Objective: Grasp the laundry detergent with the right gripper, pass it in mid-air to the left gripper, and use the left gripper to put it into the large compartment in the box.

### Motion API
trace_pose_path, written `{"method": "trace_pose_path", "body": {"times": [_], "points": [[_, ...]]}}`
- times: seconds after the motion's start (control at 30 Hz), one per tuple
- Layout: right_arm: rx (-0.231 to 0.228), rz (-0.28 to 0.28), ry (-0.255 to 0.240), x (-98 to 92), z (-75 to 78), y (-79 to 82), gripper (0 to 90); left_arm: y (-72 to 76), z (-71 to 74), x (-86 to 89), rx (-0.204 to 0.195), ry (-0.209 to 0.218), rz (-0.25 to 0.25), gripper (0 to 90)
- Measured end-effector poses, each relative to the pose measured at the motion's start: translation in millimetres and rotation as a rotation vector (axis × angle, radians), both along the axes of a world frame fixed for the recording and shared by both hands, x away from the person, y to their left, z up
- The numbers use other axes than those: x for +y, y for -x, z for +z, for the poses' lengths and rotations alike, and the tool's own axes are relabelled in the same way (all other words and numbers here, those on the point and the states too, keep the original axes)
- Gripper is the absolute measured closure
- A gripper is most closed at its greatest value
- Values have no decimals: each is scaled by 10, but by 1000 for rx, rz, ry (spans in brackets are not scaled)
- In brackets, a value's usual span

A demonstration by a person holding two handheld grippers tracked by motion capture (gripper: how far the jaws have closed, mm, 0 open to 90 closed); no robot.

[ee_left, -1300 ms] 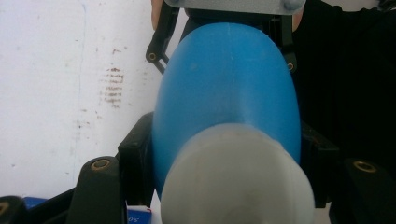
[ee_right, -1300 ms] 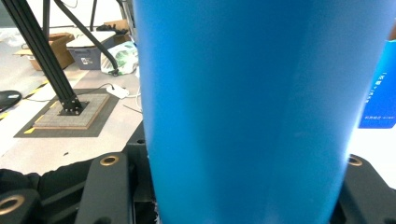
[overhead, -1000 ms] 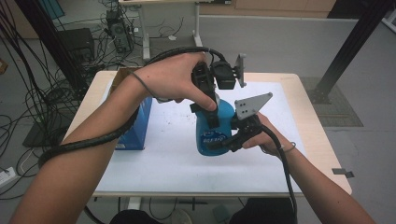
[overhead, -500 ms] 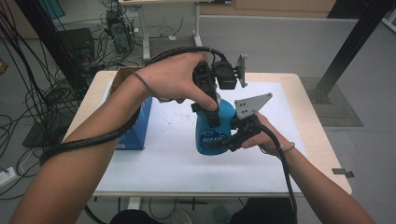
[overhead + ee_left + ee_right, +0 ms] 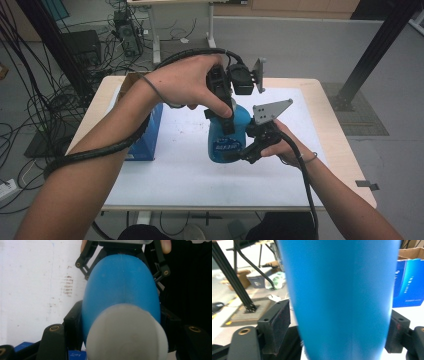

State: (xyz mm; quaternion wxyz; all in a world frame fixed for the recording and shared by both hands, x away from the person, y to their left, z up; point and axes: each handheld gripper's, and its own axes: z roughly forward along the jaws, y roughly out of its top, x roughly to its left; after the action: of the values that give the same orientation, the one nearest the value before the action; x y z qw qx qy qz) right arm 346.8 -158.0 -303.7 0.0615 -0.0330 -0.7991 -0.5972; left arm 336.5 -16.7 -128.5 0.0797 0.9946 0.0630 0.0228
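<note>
A blue plastic bottle point(image 5: 227, 137) with a white cap point(image 5: 126, 335) stands upright on the white mat. My left gripper point(image 5: 223, 117) comes down from above and is shut on its upper body, a pad pressed on each side point(image 5: 120, 325). My right gripper point(image 5: 240, 152) sits level at the bottle's lower part from the right. Its jaws have just been opening. The bottle point(image 5: 342, 297) is still between them, with a gap showing at the left pad point(image 5: 278, 325), so the right gripper point(image 5: 337, 330) stands open around it.
A blue carton point(image 5: 147, 135) stands at the mat's left edge, with an open cardboard box point(image 5: 131, 80) behind it. The white mat point(image 5: 190, 170) covers most of the wooden table point(image 5: 345, 165). A black post point(image 5: 380, 45) stands on the floor beyond the far right corner.
Both hands and the bottle stay where they were. The right gripper's jaws look slightly wider around the bottle's lower part.
</note>
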Motion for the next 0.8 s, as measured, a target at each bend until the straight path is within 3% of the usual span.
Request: {"method": "trace_pose_path", "body": {"times": [0.1, 0.13, 0.33, 0.57, 0.8], "points": [[9, 3, 1, 5, -3, 3, 159, -7, 4, 5, -1, -7, 3, 377], [22, 3, 10, 18, -7, 4, 105, -8, 5, 7, -1, -5, 6, 376], [7, -39, 48, 41, -7, 16, 18, -11, -7, 21, 10, -8, 5, 376], [-9, -42, 65, 49, -1, 46, 10, -10, -13, 30, 9, -11, 7, 376], [-5, -44, 129, -7, 11, 40, 10, -13, -23, 68, 17, -9, 14, 376]]}}
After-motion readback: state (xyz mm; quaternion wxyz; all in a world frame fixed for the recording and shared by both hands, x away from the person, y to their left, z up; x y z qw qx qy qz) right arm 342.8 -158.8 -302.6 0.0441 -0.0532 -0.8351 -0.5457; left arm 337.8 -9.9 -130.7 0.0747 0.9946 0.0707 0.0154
